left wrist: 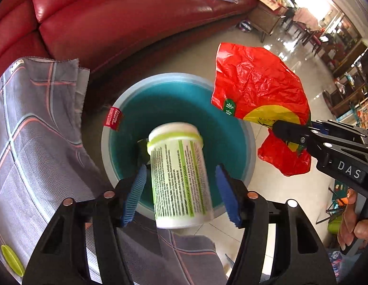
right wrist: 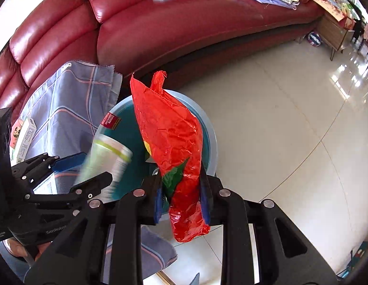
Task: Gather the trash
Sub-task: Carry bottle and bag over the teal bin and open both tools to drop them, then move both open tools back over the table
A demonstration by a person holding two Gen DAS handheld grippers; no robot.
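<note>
Biggest thing in the room is the dark red leather sofa curving across the far side, then the grey cloth with pink and blue check lines draped over the desk on the left, hanging right next to the round teal plastic bin with a pale rim that sits on the tiled floor. That bin is what it all turns on: it lies straight ahead of and below both tongs, mouth up, and both point steeply down at it. The crumpled red plastic bag with a yellow and green print is pinched in the right tongs, whose pads are squeezed nearly together on its lower part, so the rest sticks up over the right side of the bin's rim; to me it still needs carrying a bit inward before letting go. The white plastic bottle with a white cap and green-striped label is the closer call. It sits between the blue pads of the left tongs, which are spread wide with a clear gap on the right side, so it doesn't look gripped. Its long axis runs along the tongs, cap end far, aimed into the bin, and it's blurred in the right view. My guess is it's mid-drop, left hand nearer the centre.
</note>
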